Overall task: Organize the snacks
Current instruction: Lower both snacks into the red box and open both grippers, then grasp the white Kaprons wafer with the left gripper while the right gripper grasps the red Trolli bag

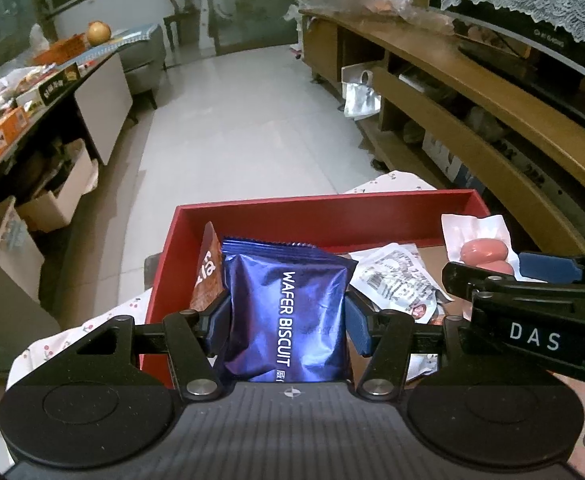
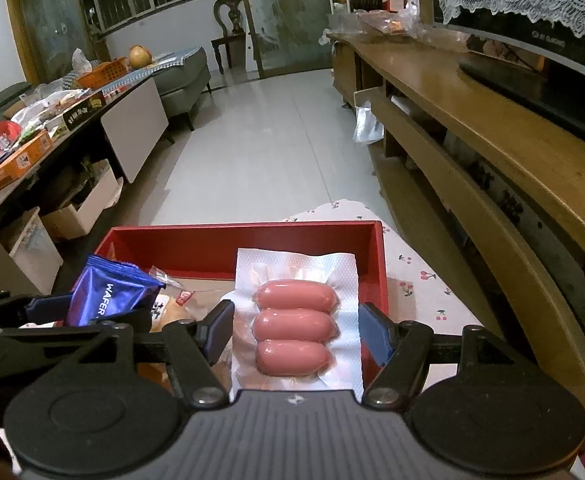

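Note:
My left gripper (image 1: pixel 288 322) is shut on a blue wafer biscuit packet (image 1: pixel 288 312), held upright over the left part of the red box (image 1: pixel 312 208). In the right wrist view my right gripper (image 2: pixel 296 334) is shut on a clear sausage pack (image 2: pixel 294 320) with three pink sausages, over the right part of the red box (image 2: pixel 232 236). A brown snack packet (image 1: pixel 208 268) leans against the box's left wall. A white printed packet (image 1: pixel 396 280) lies inside. The right gripper's arm (image 1: pixel 532 312) shows at the right of the left wrist view, with the sausage pack (image 1: pixel 482 250) in it.
The box rests on a cherry-print cloth (image 2: pixel 416 276). A long wooden TV bench (image 2: pixel 472 120) runs along the right. A cluttered side table (image 2: pixel 32 148) with boxes and a basket stands at the left. White tiled floor (image 2: pixel 272 140) stretches ahead to a chair (image 2: pixel 232 12).

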`<state>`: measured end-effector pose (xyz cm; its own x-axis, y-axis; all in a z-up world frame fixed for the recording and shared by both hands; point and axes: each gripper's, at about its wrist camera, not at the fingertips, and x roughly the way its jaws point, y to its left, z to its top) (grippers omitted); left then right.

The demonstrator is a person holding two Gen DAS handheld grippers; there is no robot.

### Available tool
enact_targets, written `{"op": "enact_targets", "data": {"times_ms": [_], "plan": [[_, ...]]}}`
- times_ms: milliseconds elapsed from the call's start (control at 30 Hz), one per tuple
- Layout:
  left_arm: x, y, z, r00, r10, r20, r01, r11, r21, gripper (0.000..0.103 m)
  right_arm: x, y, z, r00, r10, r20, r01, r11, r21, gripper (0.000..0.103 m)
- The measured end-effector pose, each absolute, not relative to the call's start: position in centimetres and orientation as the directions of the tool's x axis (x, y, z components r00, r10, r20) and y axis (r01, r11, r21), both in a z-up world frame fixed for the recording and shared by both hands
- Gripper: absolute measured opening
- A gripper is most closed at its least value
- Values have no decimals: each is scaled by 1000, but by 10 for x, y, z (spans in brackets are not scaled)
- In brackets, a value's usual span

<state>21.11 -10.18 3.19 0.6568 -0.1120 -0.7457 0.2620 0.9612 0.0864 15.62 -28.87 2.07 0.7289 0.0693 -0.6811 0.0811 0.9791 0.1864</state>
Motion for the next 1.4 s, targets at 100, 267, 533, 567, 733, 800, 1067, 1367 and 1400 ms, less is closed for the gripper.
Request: {"op": "enact_targets", "data": {"times_ms": [100,267,533,567,733,800,1067,1367,1400], "plan": [[213,-103,27,655,-100,-749,259,961,98,64,160,-289,15,723,70,-687,82,979,186,70],[216,-104,22,653,-92,-752,254,962,103,65,167,-291,8,713,77,-697,86,977,196,71],[212,-101,27,657,-112,-746,260,962,85,78,170,-290,2,696,58,-716,96,980,172,71],[212,-101,27,660,-111,-743,259,962,86,81,169,-290,2,698,60,-714,93,981,173,71],[205,-90,35,665,-119,-738,248,966,67,84,161,-286,13,724,59,-688,62,987,150,74],[200,-81,38,665,-115,-738,236,970,62,84,154,-283,17,730,58,-681,48,990,136,74],[165,-36,43,623,-139,-770,215,977,-1,86,110,-267,26,708,133,-694,-67,990,122,74],[132,-17,12,514,-171,-840,199,977,-77,87,75,-256,3,622,144,-770,-151,987,63,74],[129,-16,9,501,-170,-848,192,978,-83,87,77,-257,0,621,139,-771,-141,988,65,74]]}}
